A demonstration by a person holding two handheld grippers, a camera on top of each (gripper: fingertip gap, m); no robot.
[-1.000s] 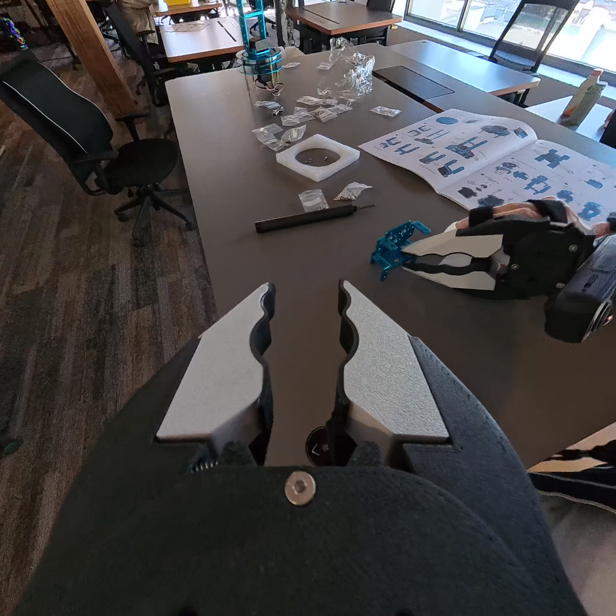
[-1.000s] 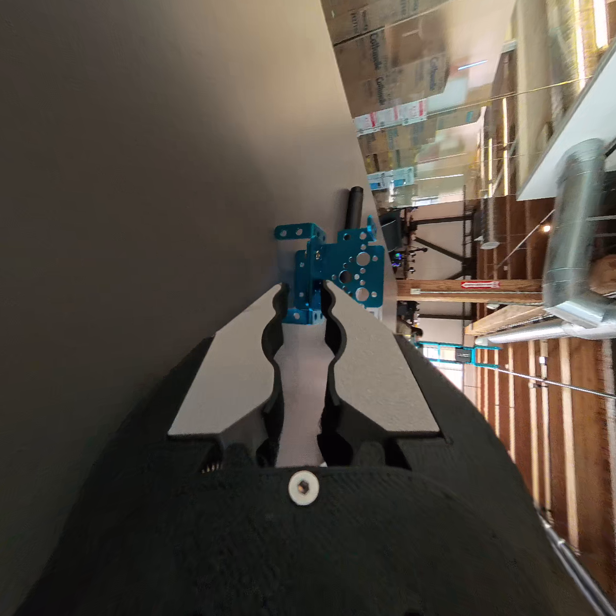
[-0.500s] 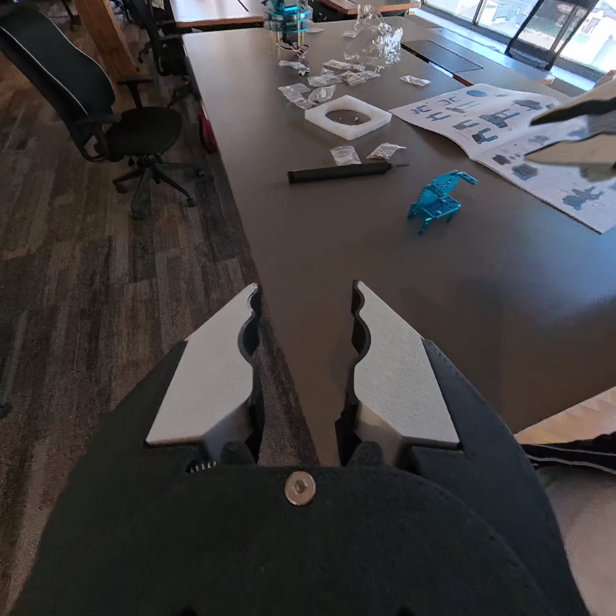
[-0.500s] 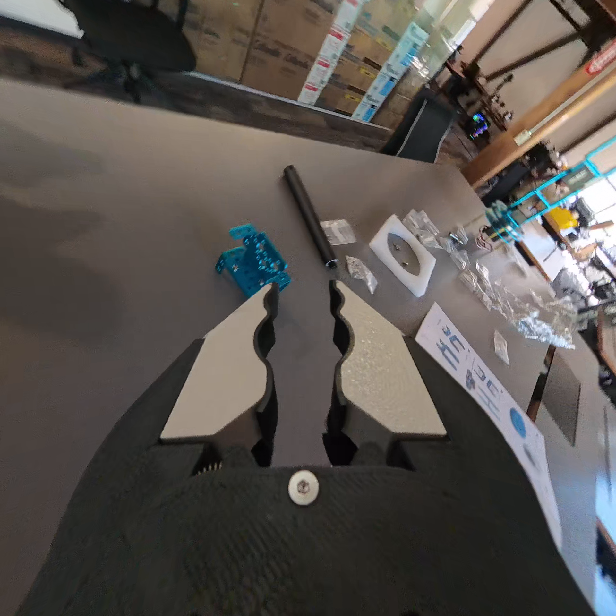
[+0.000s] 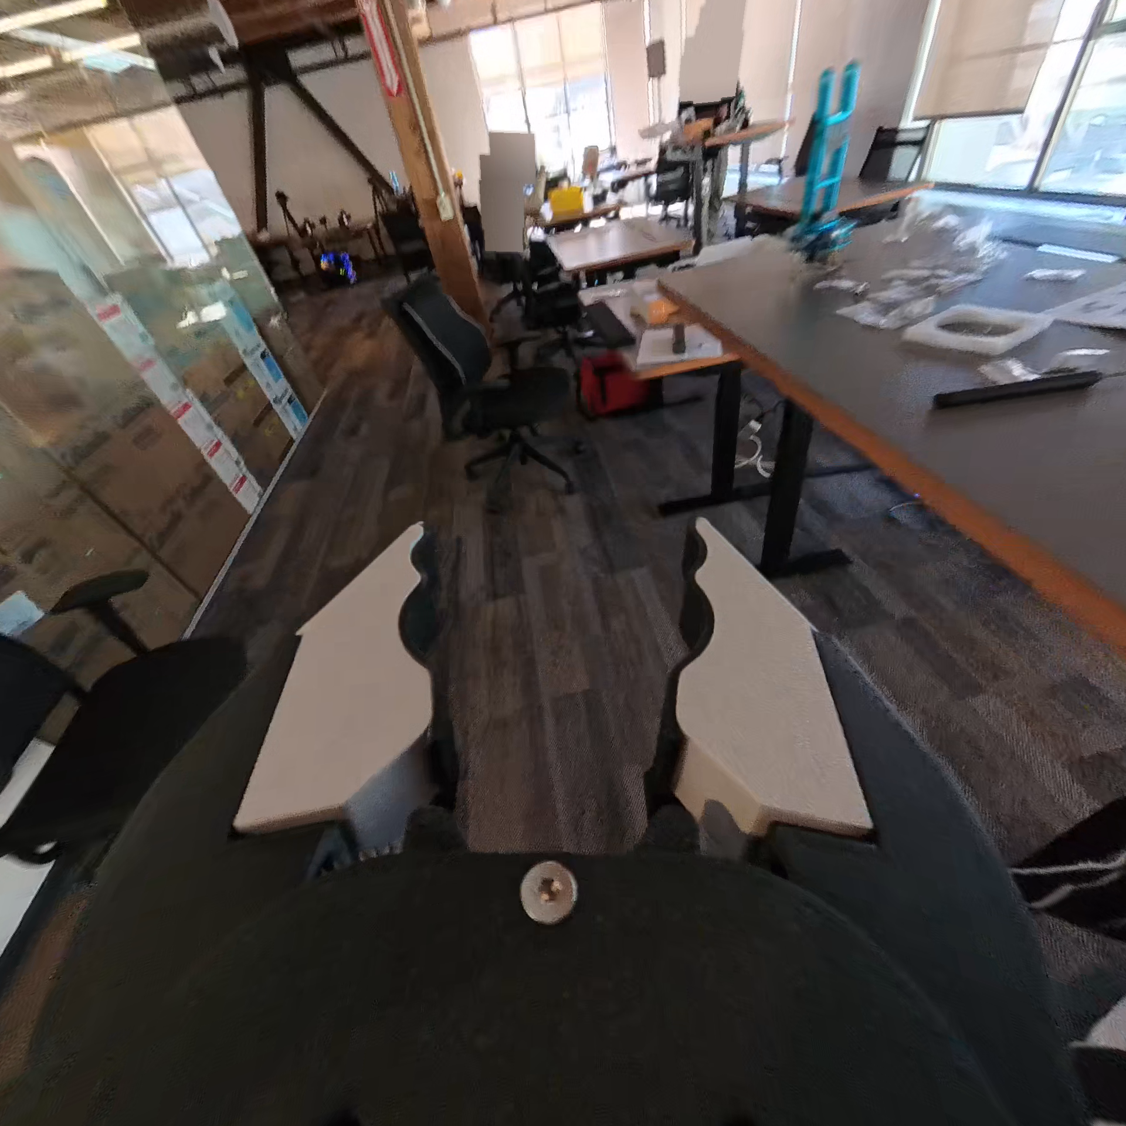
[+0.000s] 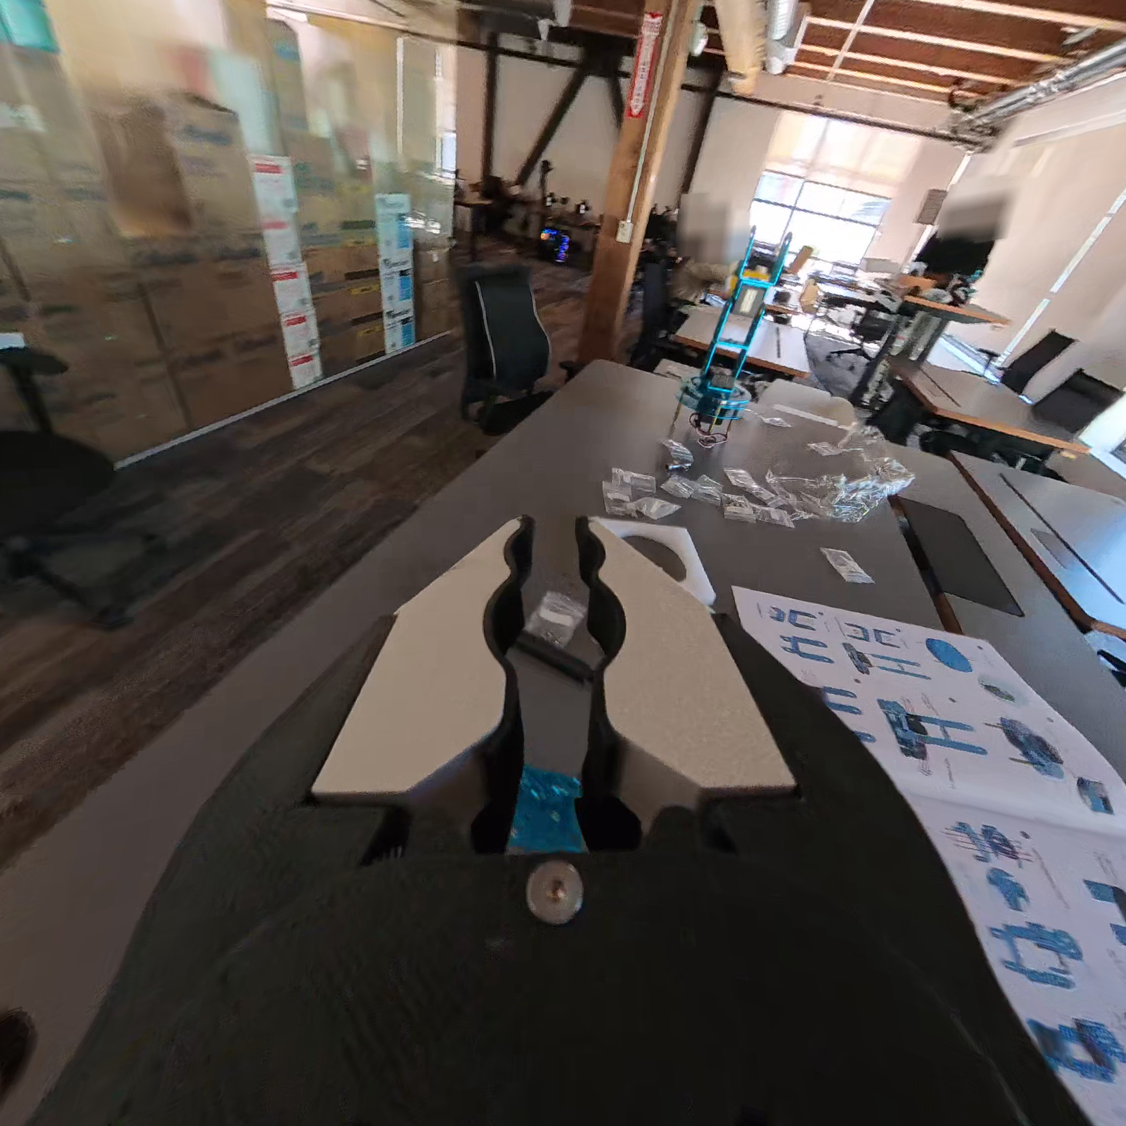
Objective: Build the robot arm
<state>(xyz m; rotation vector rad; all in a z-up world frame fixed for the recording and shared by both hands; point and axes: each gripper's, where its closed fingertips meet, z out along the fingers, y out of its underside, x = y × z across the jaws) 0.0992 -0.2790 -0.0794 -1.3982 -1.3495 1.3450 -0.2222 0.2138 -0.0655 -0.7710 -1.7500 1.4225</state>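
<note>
Several things carry writing or print. A red and white sign (image 6: 641, 67) hangs on the wooden post (image 6: 627, 201), also seen in the left wrist view (image 5: 379, 46). Stacked cardboard boxes (image 6: 201, 292) behind the glass wall on the left bear printed marks and coloured labels (image 6: 395, 268), blurred. An open booklet (image 6: 950, 749) with blue diagrams and small print lies on the worktop (image 6: 390, 609) at the near right.

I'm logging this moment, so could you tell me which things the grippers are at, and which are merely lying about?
At the grippers: left gripper, open, over floor, holding nothing; right gripper, open, above blue bracket, black screwdriver, small bag.
Lying about: foam frame, booklet, parts bags, plastic wrap, blue tower.
</note>
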